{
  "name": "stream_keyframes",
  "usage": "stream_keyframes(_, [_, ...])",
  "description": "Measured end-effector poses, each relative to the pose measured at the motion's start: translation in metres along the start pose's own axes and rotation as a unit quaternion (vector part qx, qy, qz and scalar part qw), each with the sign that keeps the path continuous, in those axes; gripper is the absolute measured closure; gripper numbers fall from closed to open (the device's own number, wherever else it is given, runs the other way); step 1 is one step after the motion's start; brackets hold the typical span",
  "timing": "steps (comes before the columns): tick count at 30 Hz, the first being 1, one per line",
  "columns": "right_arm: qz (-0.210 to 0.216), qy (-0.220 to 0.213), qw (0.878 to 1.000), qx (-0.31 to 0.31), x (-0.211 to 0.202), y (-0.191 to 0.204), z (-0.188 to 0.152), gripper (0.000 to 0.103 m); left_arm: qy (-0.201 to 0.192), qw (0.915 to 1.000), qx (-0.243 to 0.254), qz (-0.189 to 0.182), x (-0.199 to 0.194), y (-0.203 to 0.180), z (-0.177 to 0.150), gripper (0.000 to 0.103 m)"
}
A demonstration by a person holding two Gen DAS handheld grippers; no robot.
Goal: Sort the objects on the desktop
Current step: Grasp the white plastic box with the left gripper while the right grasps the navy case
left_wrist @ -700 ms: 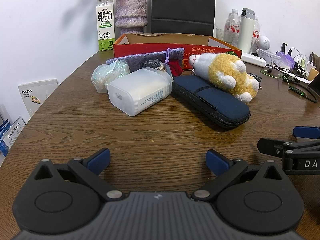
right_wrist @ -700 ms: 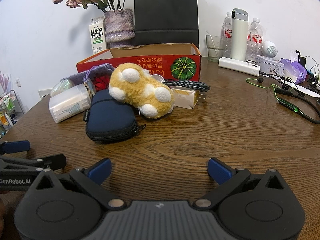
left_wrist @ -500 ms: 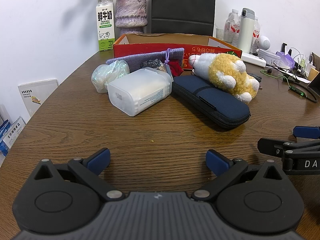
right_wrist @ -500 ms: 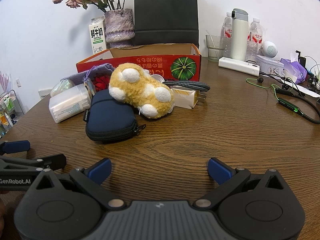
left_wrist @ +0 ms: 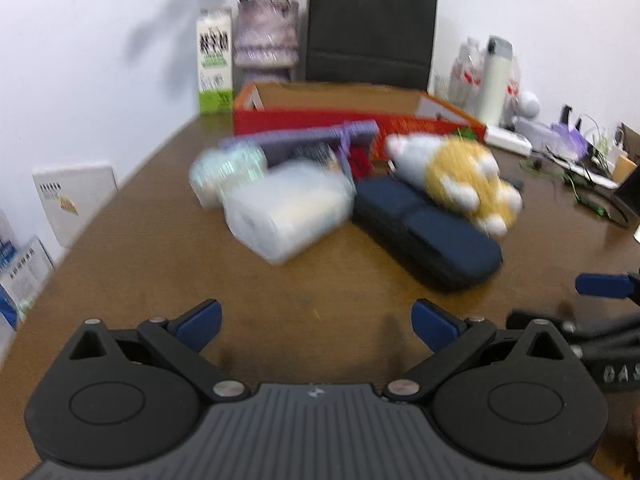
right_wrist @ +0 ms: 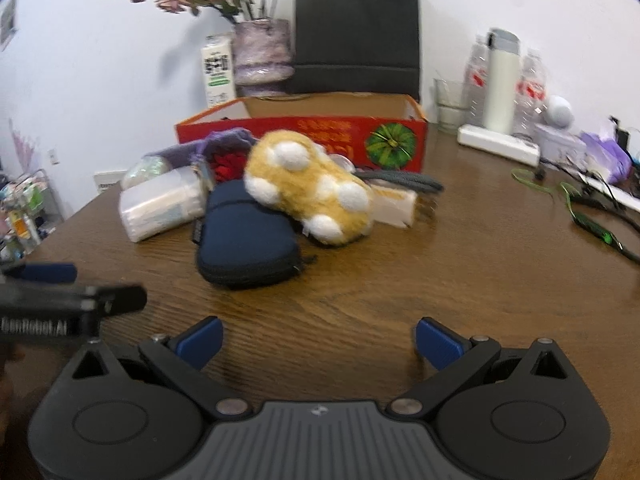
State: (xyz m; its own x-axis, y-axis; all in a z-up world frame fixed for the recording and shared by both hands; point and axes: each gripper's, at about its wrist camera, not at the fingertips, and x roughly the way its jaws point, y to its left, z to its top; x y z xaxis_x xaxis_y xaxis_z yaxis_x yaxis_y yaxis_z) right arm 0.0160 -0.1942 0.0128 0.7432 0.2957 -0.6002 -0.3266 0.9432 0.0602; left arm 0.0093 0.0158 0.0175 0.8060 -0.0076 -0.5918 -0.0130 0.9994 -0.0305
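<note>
A pile of desktop objects lies mid-table in front of the red cardboard box (right_wrist: 304, 140). It holds a yellow plush toy (right_wrist: 308, 192) resting on a navy zip case (right_wrist: 244, 240), a translucent white plastic box (left_wrist: 288, 216), a shiny iridescent bag (left_wrist: 224, 172), a purple pouch (left_wrist: 308, 140) and a white charger (right_wrist: 394, 208) with a braided cable. My left gripper (left_wrist: 316, 322) and right gripper (right_wrist: 319, 340) both stand wide open over bare wood, short of the pile. Nothing is between the fingers of either.
Behind the box stand a milk carton (left_wrist: 215, 72), a vase of dried flowers (right_wrist: 262, 56) and a black paper bag (right_wrist: 356, 36). Bottles, a white flask (right_wrist: 500, 84), a power strip and a green cable (right_wrist: 588, 220) crowd the right side. The table edge curves away at left.
Both views have gone blurred with motion. The pile sits lower in the left wrist view and a little to the right in the right wrist view. Both grippers stay open.
</note>
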Motion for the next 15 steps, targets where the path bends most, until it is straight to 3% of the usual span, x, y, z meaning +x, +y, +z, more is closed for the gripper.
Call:
stream_keyframes(6, [0.031, 0.003, 0.999, -0.013, 0.013, 0.012, 0.030, 0.000, -0.020, 0.9992, 0.031, 0.012, 0.010, 0.011, 0.032, 0.000])
stream_keyframes(10, [0.050, 0.006, 0.998, -0.024, 0.029, 0.019, 0.047, 0.008, -0.021, 0.9983, 0.053, 0.005, 0.024, 0.018, 0.046, 0.000])
stream_keyframes(15, [0.043, 0.016, 0.998, -0.044, 0.058, 0.030, 0.063, 0.009, -0.023, 0.9971, 0.073, 0.005, 0.050, 0.029, 0.060, 0.000])
